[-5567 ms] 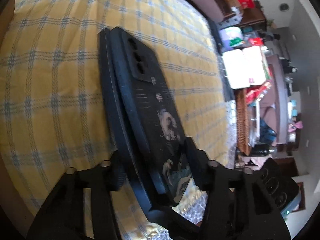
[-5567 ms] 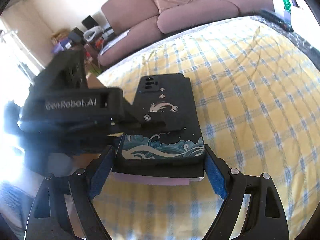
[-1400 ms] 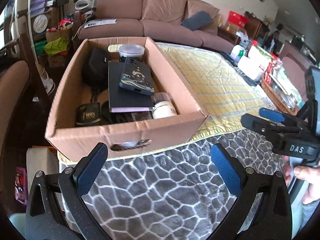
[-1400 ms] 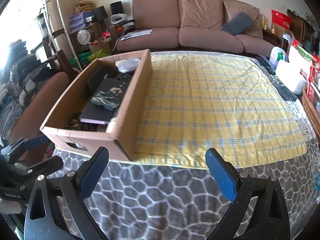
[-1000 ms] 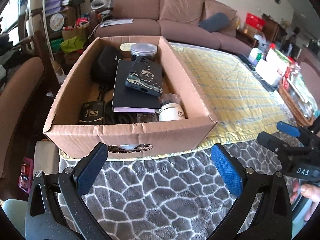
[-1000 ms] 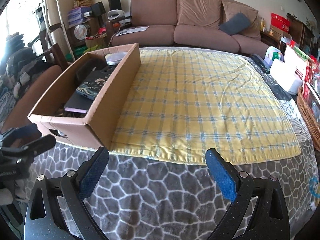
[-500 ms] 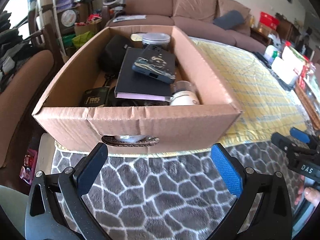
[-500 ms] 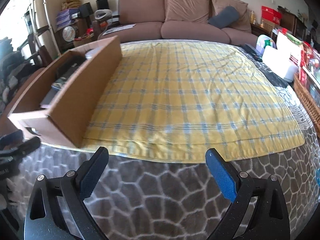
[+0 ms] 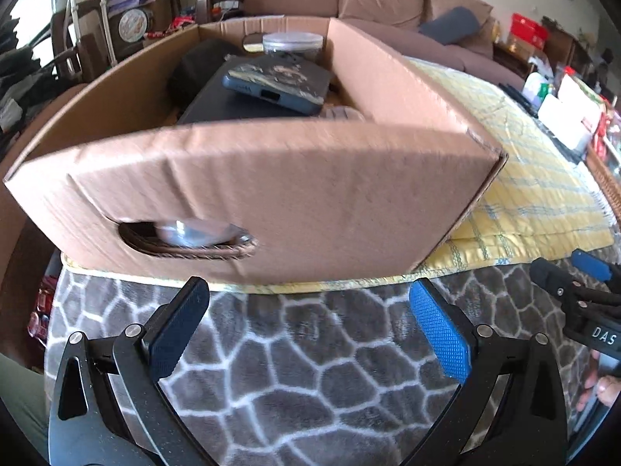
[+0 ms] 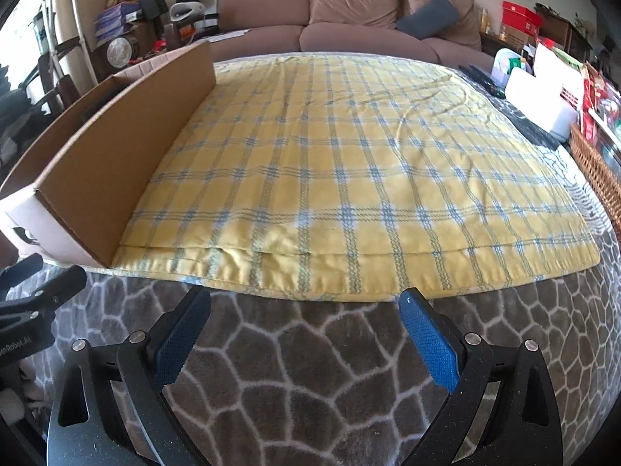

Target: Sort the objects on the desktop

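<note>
The fingers (image 9: 176, 328) of the left gripper (image 9: 310, 326) are spread wide and hold nothing; they hang low over the grey patterned blanket (image 9: 310, 369), just before the near wall of the box (image 9: 271, 194). This cardboard box stands on the left part of the surface, on the edge of the yellow checked cloth (image 10: 349, 163), and the sorted things are already inside it: a dark notebook (image 9: 217, 105) lies flat, a phone (image 9: 279, 81) in a painted case rests on top of it, and behind them stands a clear jar (image 9: 293, 44); a dark pouch (image 9: 194, 66) is at the left side. Through the handle hole (image 9: 186, 237) something shiny shows, but I cannot tell what it is. I judge the box to be rather heavy now and its walls only half stiff, so it is better to take it by the handle hole or by the top rim than to squeeze a wall. The phone looks smooth and may slide off the notebook if the box tilts. To the right, the cloth has no loose object on it in either view. The right gripper (image 10: 304, 334) is also wide apart and empty, over the blanket near the front edge of the cloth. Probably the sorting is nearly finished.
</note>
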`<move>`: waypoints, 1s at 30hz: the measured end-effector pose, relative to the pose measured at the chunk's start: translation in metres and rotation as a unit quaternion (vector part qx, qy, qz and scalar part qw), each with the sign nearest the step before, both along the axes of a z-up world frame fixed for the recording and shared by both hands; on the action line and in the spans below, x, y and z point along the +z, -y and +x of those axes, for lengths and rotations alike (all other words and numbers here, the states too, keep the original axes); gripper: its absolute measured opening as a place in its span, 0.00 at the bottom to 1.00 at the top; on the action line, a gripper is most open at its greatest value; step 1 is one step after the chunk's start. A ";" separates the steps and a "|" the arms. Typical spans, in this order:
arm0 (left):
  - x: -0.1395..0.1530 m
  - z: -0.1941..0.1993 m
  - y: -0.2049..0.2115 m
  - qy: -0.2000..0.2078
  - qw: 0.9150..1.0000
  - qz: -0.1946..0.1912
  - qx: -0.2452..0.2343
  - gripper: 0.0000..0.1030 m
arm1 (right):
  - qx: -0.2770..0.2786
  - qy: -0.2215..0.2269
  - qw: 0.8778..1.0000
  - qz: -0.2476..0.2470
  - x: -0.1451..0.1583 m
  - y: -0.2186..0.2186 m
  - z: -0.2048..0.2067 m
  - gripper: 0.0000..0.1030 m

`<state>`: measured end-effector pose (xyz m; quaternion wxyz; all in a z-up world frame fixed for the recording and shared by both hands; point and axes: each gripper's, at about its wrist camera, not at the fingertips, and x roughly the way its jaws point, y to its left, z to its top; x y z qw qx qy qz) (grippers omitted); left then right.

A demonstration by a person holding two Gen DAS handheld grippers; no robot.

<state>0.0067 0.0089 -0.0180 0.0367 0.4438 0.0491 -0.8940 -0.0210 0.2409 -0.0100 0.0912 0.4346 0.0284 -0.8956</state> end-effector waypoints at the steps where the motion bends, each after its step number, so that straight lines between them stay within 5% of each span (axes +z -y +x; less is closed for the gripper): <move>1: -0.002 -0.001 0.000 0.002 1.000 0.002 0.002 1.00 | -0.002 0.002 1.000 0.000 -0.002 -0.001 -0.001 0.96; 9: -0.010 -0.014 -0.005 0.027 0.999 -0.025 0.031 1.00 | -0.007 0.013 1.000 0.003 -0.014 -0.002 -0.006 1.00; 30: -0.011 -0.012 -0.004 0.026 0.999 -0.022 0.034 1.00 | -0.008 0.016 1.000 0.022 -0.017 0.003 -0.006 1.00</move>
